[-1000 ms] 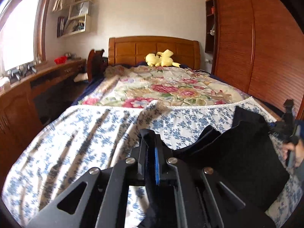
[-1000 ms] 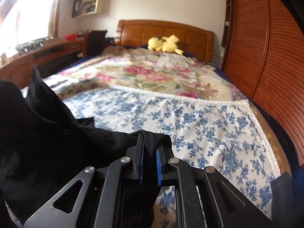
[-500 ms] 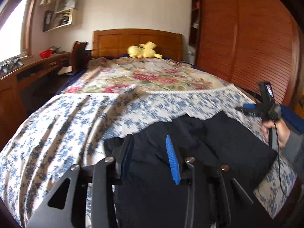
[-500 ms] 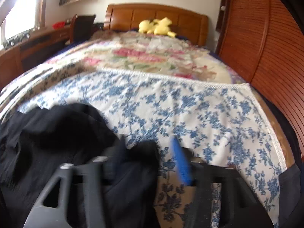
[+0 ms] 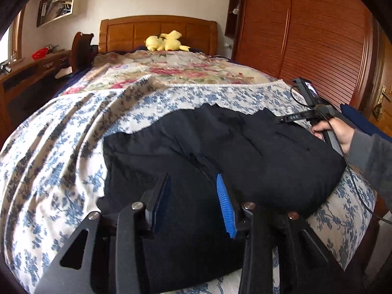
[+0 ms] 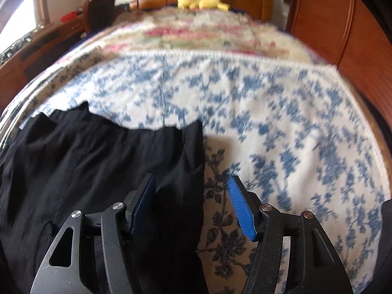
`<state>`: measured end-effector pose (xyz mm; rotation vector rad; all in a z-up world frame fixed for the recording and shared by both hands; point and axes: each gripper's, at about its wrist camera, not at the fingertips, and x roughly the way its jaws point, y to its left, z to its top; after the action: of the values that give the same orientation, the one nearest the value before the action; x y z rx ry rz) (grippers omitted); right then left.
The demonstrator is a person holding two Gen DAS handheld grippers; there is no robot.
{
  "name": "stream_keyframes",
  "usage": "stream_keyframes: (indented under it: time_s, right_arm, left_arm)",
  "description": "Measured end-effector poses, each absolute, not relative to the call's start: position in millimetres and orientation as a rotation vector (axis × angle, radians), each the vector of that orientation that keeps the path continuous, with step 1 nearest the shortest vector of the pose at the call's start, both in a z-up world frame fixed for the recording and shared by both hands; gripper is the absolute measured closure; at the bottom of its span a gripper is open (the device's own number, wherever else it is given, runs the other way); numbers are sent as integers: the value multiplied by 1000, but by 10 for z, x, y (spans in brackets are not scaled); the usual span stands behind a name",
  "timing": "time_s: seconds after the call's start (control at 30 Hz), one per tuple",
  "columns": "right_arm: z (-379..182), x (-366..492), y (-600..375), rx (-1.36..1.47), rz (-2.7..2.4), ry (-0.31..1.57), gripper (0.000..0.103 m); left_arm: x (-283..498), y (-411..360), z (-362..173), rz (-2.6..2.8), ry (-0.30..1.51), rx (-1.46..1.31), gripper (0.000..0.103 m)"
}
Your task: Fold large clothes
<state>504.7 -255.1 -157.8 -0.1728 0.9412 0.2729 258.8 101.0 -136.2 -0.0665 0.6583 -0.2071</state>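
A large black garment (image 5: 245, 147) lies spread across the near end of the bed, on a blue-flowered cover (image 5: 61, 147). My left gripper (image 5: 193, 181) hangs just above the garment's near edge, its jaws apart and still opening, with black cloth under the gap and the blue pads free of it. In the right wrist view, the garment (image 6: 85, 159) fills the lower left. My right gripper (image 6: 191, 181) straddles its right edge, jaws apart and closing, with the pads off the cloth. A person's hand (image 5: 340, 134) holds the right gripper's handle at the garment's far right corner.
The bed runs back to a wooden headboard (image 5: 159, 31) with a yellow plush toy (image 5: 166, 42) and a rose-patterned quilt (image 5: 171, 68). A slatted wooden wardrobe (image 5: 306, 36) stands close on the right. A desk (image 5: 29, 73) and chair (image 5: 82, 49) stand on the left.
A second ago both grippers were shut on the black garment and held it up. Both have since sunk toward the bed and let go, and the garment now lies flat.
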Motion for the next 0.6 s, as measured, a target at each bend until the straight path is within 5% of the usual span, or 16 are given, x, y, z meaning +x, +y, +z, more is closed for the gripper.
stream_keyframes:
  time_s: [0.03,0.1,0.17,0.43,0.6]
  right_arm:
    - [-1606,5061,-2542,-170,281,955,55]
    - [-1650,5088,-2503,-167,309,984,92]
    - [-1609,5056,-2459,-188,322,963,99]
    - [-963,4727,-2462,-171,249,658,102]
    - [-997,4856,-2496,-179,138,742,102]
  left_arm:
    - [2599,996,-1380,-211,662,-66,65]
    - [2606,981,-1411,-218,669,-65,65]
    - [2623,958,-1435,-221,676,-65,65]
    - [2605,950,-1418,-218,671,-61,64]
    - [2585,945,-1415,-221,671,-60,64]
